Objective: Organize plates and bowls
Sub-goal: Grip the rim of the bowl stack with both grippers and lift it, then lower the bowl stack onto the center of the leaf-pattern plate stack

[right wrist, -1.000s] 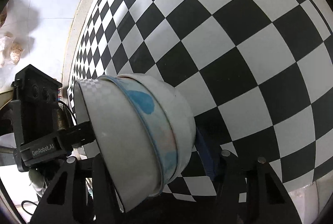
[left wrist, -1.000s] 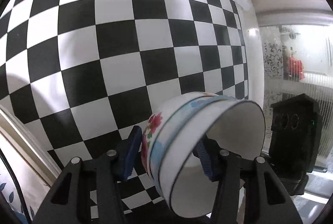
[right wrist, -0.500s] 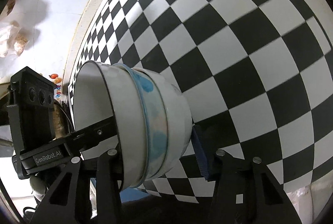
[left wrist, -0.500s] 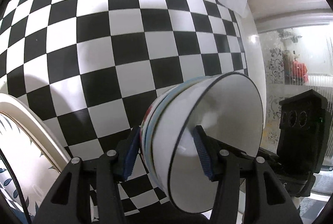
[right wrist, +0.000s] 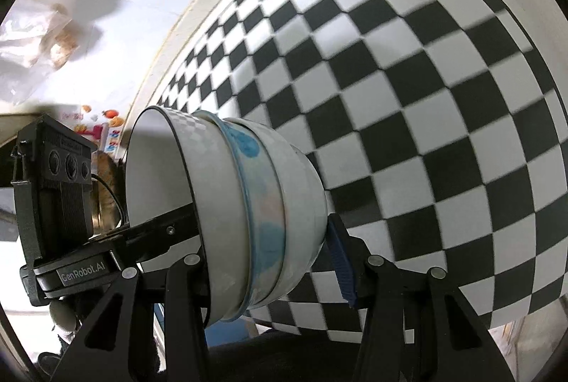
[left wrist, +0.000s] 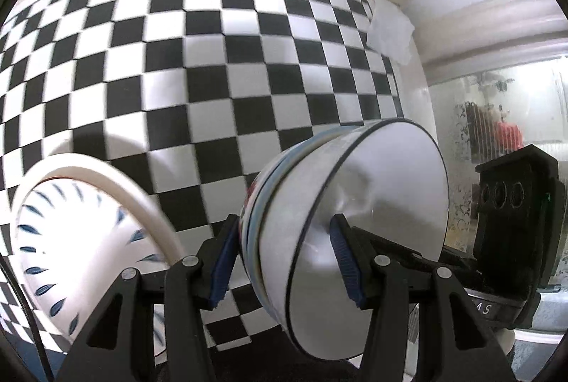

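1. A stack of nested bowls (left wrist: 340, 226) is clamped by both tools: left gripper (left wrist: 284, 261) pinches its wall, one finger inside, one outside.
2. Right gripper (right wrist: 269, 261) is likewise closed on the opposite wall.
3. Stack is held on edge above the checkered table (left wrist: 213, 62), mouth at 3 o'clock in the left view.
4. Patterned plate (left wrist: 88, 240) lies at 9 o'clock, nearer the left gripper; judged the likely set-down reference.

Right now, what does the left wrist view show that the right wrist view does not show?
Only the left wrist view shows the blue-patterned plate at lower left and a crumpled white tissue at the cloth's far corner. Only the right wrist view shows clear bags at upper left. Both show the stacked bowls tipped on their side, gripped from both sides by the left gripper and right gripper, over the checkered cloth.
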Demonstrator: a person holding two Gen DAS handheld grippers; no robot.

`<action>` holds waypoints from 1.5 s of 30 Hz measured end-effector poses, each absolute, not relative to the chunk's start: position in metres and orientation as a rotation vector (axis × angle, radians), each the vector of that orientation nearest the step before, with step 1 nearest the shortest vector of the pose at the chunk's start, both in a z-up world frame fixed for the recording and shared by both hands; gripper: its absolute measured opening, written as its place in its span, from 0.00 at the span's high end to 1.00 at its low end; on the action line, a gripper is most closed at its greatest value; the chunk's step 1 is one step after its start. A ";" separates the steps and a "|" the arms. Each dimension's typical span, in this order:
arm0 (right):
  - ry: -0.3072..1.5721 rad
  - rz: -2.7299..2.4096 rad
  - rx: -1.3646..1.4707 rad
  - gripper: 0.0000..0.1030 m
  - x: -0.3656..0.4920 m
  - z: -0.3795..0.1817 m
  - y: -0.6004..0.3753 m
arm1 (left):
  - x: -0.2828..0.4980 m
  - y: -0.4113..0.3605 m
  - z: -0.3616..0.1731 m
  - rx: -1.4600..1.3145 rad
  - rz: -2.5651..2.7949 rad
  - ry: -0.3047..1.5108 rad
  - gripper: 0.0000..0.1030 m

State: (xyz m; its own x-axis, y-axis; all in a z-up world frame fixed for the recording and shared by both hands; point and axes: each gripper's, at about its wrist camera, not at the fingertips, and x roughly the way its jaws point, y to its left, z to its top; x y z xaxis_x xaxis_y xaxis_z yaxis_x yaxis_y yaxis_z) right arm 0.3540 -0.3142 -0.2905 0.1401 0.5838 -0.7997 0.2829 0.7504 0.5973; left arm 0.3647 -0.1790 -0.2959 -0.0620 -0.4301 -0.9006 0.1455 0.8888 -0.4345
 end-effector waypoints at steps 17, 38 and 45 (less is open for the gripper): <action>1.513 0.540 0.568 0.50 0.362 -0.269 -0.185 | 0.337 -0.042 -0.270 -0.395 -0.220 1.469 0.53; 1.634 0.650 0.434 0.51 0.368 -0.324 -0.099 | 0.323 0.021 -0.319 -0.512 -0.088 1.481 0.53; 1.636 0.636 0.419 0.51 0.367 -0.332 -0.100 | 0.322 0.019 -0.327 -0.499 -0.088 1.493 0.52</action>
